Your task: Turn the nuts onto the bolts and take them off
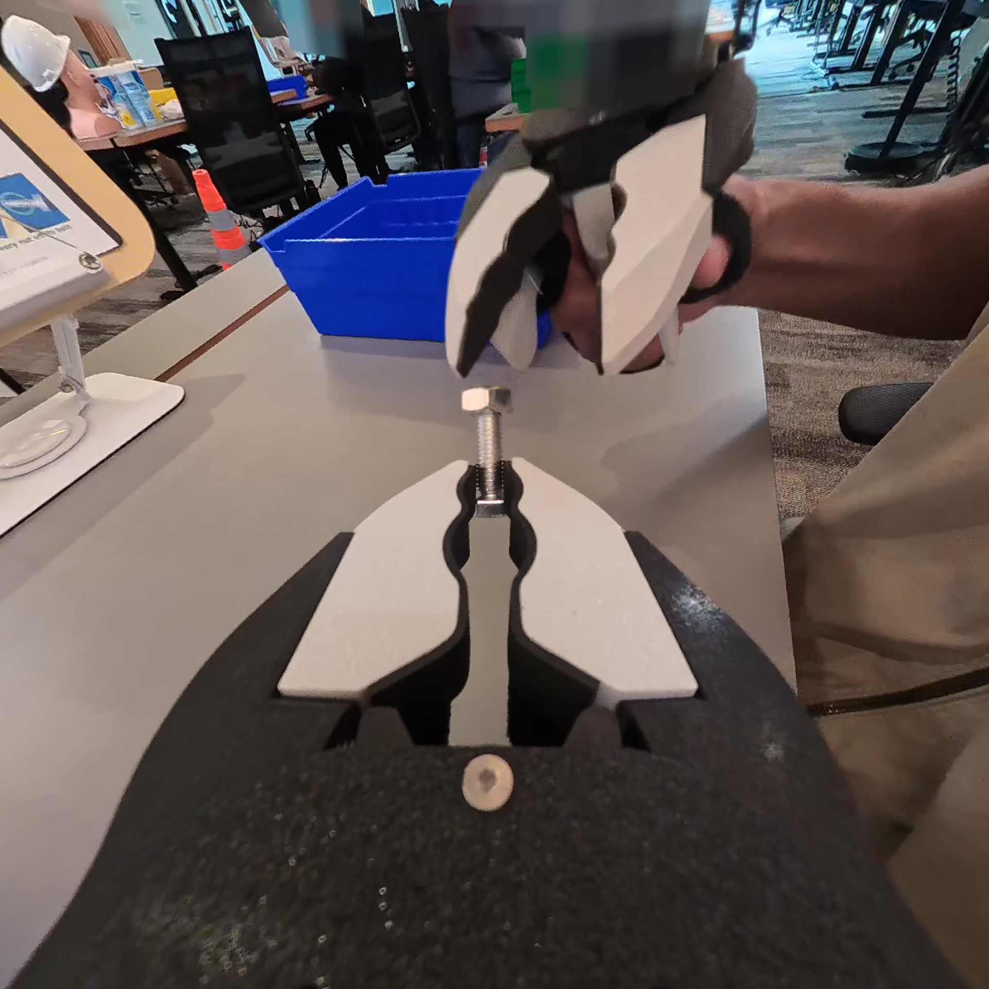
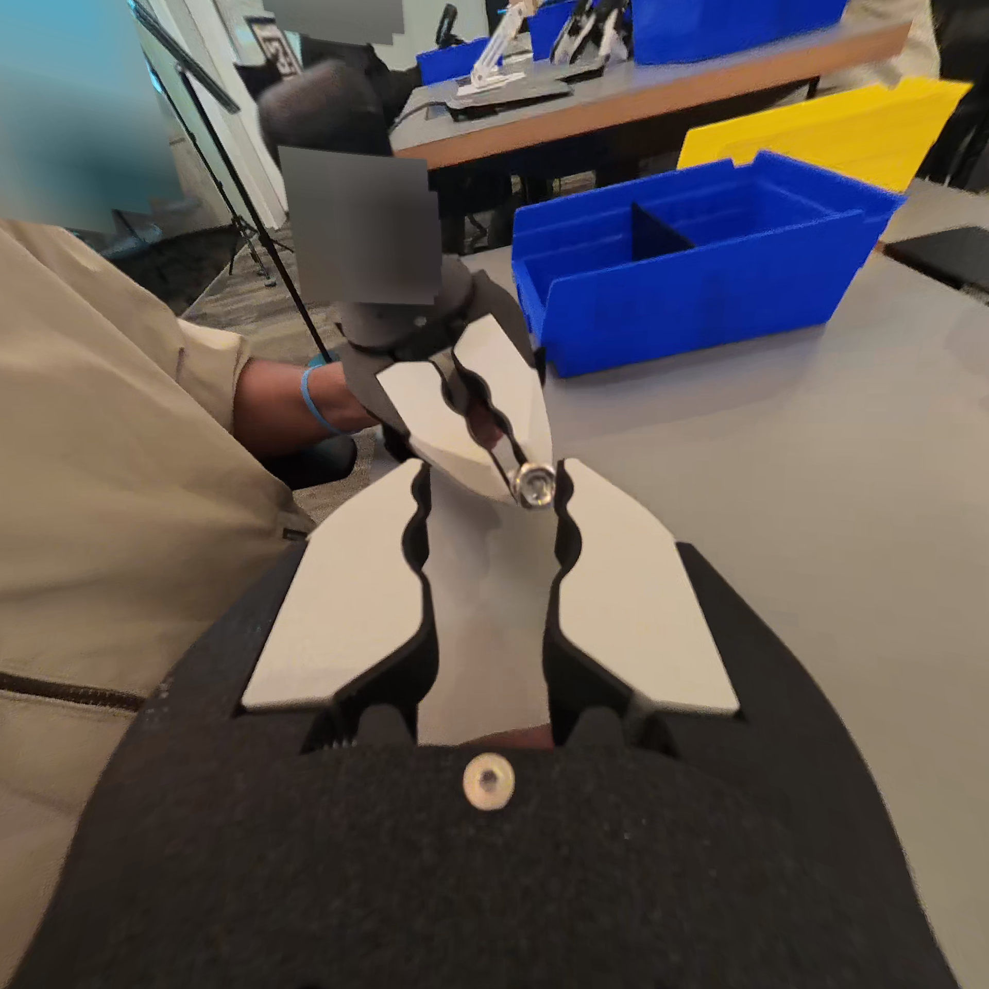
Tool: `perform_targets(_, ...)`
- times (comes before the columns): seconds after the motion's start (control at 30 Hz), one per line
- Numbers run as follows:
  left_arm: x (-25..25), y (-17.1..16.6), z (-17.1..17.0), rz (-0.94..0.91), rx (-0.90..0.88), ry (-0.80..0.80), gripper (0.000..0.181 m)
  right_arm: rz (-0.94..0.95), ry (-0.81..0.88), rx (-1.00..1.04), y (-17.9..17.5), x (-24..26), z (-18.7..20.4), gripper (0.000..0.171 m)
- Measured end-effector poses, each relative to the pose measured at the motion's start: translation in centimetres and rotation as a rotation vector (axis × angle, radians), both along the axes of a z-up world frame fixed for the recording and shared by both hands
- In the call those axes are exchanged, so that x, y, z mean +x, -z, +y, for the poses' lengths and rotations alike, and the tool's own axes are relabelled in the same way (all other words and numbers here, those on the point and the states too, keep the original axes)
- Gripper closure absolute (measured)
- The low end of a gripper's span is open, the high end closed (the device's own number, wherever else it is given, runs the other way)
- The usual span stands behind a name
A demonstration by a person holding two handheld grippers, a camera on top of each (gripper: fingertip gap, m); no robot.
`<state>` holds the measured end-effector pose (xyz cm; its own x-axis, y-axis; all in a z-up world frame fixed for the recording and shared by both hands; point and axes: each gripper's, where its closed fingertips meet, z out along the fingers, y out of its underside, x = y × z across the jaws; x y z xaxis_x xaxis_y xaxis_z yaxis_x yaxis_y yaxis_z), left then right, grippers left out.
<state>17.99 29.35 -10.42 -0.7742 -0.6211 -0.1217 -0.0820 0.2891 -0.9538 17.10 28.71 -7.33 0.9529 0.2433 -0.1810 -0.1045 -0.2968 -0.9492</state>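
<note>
A: The left gripper is clamped on the silver threaded steel bolt, its hex nut at the far end.

B: The right gripper hangs beside it, jaws wide and empty. Closing off-centre, I'd guess, could twist the bolt loose.

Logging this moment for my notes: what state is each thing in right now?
Left tongs: shut on the bolt.
Bolt: held clear of the table, pointing away from the left tongs.
Nut: on the bolt's far end.
Right tongs: open, at the nut, not gripping it.
Blue bin: on the table, open, looks empty.
</note>
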Motion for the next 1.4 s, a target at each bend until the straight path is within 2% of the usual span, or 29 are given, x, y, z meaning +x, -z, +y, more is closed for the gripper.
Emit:
perform_targets(0.13, -0.2, 0.1, -0.4, 0.003, 0.001, 0.014, 0.172, -0.073, -0.013, -0.056, 0.9, -0.5, 0.4, 0.123)
perform_targets(0.27, -0.3, -0.5, -0.2, -0.009, -0.023, 0.014, 0.172, -0.032, -0.005, -0.092, 2.2, 0.0, -0.2, 0.125)
perform_targets(0.43, -0.3, 0.6, -0.7, -0.002, 0.034, 0.019, 0.172, -0.104, -0.043, -0.017, -0.4, -1.3, 0.4, 0.124)
perform_targets(0.5, -0.5, 0.2, -0.8, -0.009, 0.022, 0.025, 0.173, -0.144, -0.055, -0.079, 1.0, -1.5, 0.5, 0.120)
perform_targets(0.6, -0.6, -0.3, -0.6, -0.023, 0.013, 0.019, 0.172, -0.104, -0.039, -0.119, 2.4, -0.6, -0.2, 0.121)
perform_targets(0.8, -0.4, 0.1, -0.3, -0.013, 0.033, 0.016, 0.172, -0.174, -0.046, -0.046, 0.1, -1.3, 0.0, 0.122)
perform_targets(0.9, -0.7, 0.1, -0.6, -0.010, 0.038, 0.029, 0.172, -0.221, -0.046, -0.097, 1.3, -1.4, 0.2, 0.119)
perform_targets(1.03, -1.0, -1.2, -0.4, -0.022, -0.014, 0.039, 0.172, -0.170, -0.027, -0.152, 3.3, -0.1, -0.9, 0.121)
perform_targets(1.2, -0.7, -0.1, -0.6, -0.015, 0.037, 0.032, 0.172, -0.237, -0.066, -0.054, -0.1, -1.7, -0.2, 0.122)
perform_targets(1.4, -1.2, -0.1, -1.2, -0.031, 0.054, 0.046, 0.172, -0.232, -0.078, -0.139, 2.6, -1.2, -0.3, 0.122)
